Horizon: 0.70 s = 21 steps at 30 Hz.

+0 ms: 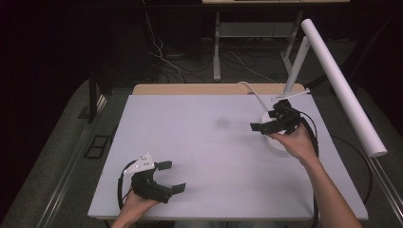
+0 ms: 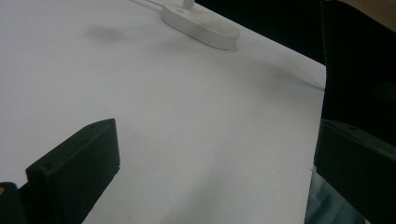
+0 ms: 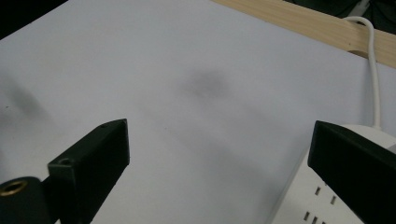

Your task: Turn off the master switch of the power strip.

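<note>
The white power strip [image 3: 322, 205] lies at the right of the desk [image 1: 209, 142] in the high view, its cable [image 3: 373, 70] running toward the upper edge. The right gripper [image 1: 273, 124] hovers just above it, jaws wide and empty. The left gripper [image 1: 171, 176] sits lower left, jaws wide, empty.

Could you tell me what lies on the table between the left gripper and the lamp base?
Nothing: in the left gripper view, bare white table runs from the left gripper to the lamp base.
</note>
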Available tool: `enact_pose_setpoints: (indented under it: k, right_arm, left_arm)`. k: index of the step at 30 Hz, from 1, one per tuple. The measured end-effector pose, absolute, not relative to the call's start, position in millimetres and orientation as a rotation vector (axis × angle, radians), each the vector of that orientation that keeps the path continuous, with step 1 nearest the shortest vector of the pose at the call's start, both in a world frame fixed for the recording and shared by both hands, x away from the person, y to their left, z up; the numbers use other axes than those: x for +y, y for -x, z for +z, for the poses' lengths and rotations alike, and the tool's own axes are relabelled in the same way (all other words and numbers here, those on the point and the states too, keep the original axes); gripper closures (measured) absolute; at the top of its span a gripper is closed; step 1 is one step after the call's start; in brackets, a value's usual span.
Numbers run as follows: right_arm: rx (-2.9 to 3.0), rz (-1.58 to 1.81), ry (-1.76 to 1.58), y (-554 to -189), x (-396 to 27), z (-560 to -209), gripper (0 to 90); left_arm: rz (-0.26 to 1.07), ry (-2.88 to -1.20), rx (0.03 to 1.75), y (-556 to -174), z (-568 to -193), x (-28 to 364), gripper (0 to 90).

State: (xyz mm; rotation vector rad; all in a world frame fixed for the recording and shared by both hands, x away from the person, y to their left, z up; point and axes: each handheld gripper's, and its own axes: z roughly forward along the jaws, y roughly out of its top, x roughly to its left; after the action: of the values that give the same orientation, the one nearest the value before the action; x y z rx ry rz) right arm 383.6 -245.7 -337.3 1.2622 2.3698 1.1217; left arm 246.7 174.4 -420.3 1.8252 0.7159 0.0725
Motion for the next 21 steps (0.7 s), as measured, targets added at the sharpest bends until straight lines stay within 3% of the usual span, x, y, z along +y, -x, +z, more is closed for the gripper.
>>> enact_pose_setpoints:
  k: [21]
  right_arm:
    - [2.379, 0.972, -1.259, -416.5, -240.1, -328.8, 6.6]
  left_arm:
    - [0.079, -1.828, 0.716, -247.4, -420.2, 175.3, 0.0]
